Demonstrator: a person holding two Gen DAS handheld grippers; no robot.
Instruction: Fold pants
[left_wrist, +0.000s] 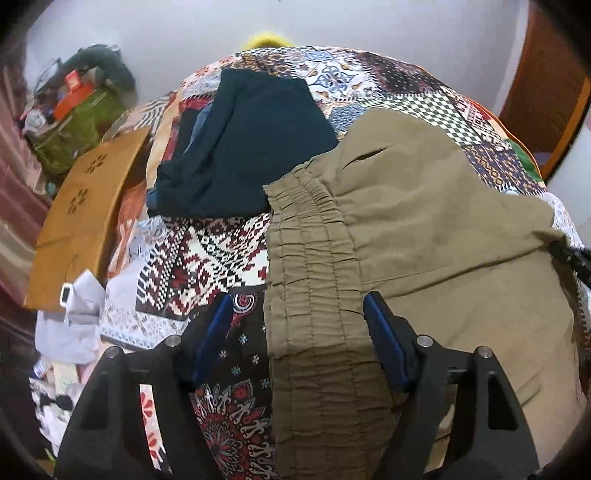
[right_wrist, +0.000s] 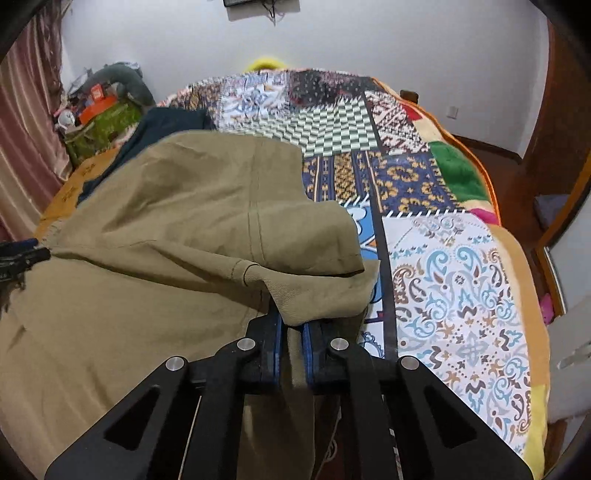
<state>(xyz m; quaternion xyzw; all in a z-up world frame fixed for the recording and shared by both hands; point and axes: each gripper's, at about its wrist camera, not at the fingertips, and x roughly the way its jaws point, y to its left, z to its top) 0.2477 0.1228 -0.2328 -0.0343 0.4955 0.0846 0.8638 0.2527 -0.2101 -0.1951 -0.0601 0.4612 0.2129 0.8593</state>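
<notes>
Already the right gripper (right_wrist: 292, 332) was pressed together on a bunched edge of the olive-khaki cotton pants (right_wrist: 177, 229), cloth trapped between its blue pads. The left gripper (left_wrist: 297, 314) stood spread, its jaws straddling the gathered elastic waistband (left_wrist: 310, 266) without pressing it: one blue pad sat just beside the band's far side, the other stood off over the patterned patchwork bedspread (left_wrist: 207, 266).

The pants lay on that bedspread ahead of both grippers, their bulk spreading away from the right one and across towards the left one. The waistband ran lengthwise straight forward from the left gripper, between its fingers. Beyond it lay a dark teal folded garment (left_wrist: 243, 140).

The left gripper looked nearer the waistband, so closing there seemed the step on which the fold depended.
</notes>
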